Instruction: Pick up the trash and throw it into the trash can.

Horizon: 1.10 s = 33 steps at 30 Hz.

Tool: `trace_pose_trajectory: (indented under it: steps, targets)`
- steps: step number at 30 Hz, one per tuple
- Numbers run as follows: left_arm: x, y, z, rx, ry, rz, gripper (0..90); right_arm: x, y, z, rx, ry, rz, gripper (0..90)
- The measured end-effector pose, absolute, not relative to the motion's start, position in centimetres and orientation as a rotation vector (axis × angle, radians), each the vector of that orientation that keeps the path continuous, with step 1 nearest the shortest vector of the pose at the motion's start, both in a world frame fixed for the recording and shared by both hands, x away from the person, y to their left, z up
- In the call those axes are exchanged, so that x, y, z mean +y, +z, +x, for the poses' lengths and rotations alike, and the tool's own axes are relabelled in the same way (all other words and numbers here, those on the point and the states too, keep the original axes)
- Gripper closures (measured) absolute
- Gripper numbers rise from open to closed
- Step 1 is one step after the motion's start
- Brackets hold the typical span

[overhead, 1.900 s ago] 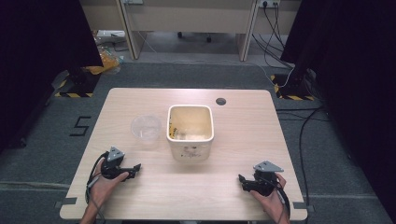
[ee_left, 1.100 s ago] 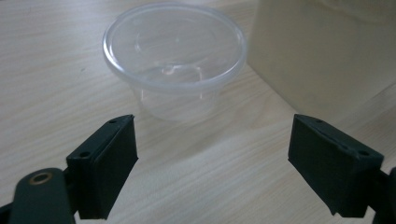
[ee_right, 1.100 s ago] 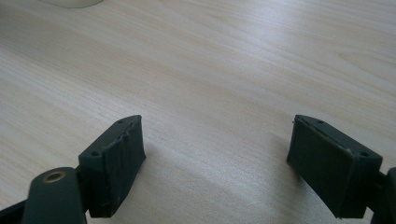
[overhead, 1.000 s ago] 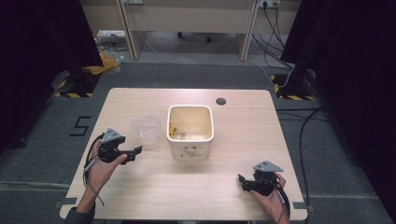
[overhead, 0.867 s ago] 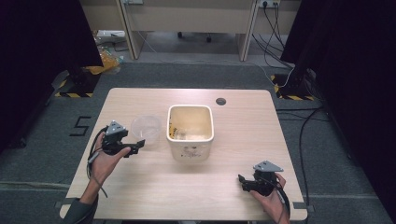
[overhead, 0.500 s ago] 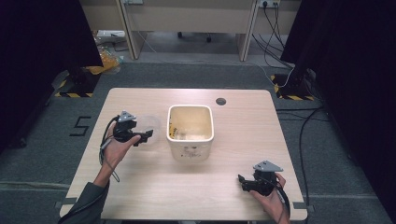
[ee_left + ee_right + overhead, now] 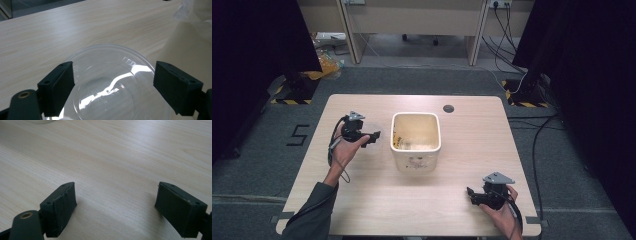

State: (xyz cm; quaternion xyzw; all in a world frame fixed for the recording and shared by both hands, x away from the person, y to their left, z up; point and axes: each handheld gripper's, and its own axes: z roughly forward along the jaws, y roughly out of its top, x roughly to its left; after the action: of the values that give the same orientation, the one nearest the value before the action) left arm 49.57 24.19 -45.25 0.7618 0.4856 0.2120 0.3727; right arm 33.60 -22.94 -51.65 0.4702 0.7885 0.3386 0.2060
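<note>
Clear plastic cup (image 7: 112, 85): stood just left of the cream tub (image 7: 415, 140), directly beneath the left gripper (image 7: 113, 87), jaws spread, straddling its rim, nothing gripped. Right gripper (image 7: 125, 207): spread, empty, well apart toward the table (image 7: 452, 200) corner.

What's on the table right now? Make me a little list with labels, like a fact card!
table: light wood
middle: cream tub, something yellowish inside
left of tub: clear plastic cup
left tool: open, jaws either side of the cup, above it
right tool: open, over bare wood, near the table's front right
far edge: small dark round hole
</note>
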Motion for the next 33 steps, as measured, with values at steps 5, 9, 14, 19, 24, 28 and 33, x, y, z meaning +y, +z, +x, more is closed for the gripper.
trace_pose_trajectory:
  steps: [5,9,14,19,24,28,33]
  targets:
    - [23.9,-45.8,50.5,1.267,0.557,1.981,15.4,-22.9,-51.6,33.6,2.199,0.942,1.309,16.6]
    - [23.9,-46.0,50.7,1.270,0.547,1.982,14.3,-22.9,-51.6,33.6,2.199,0.943,1.308,16.6]
    - [24.1,-46.1,50.2,1.267,0.545,1.986,14.2,-22.9,-51.7,33.6,2.202,0.944,1.305,16.5]
    - [24.3,-46.3,49.3,1.259,0.560,1.962,14.2,-22.9,-51.7,33.6,2.201,0.945,1.305,16.5]
    - [24.6,-46.3,48.3,1.253,0.544,1.973,14.2,-22.9,-51.7,33.6,2.201,0.945,1.304,16.5]
    - [24.7,-46.1,47.5,1.252,0.535,1.987,14.1,-22.9,-51.7,33.6,2.203,0.944,1.305,16.5]
    - [24.7,-46.2,46.7,1.248,0.529,1.991,14.2,-22.9,-51.7,33.6,2.203,0.944,1.305,16.6]
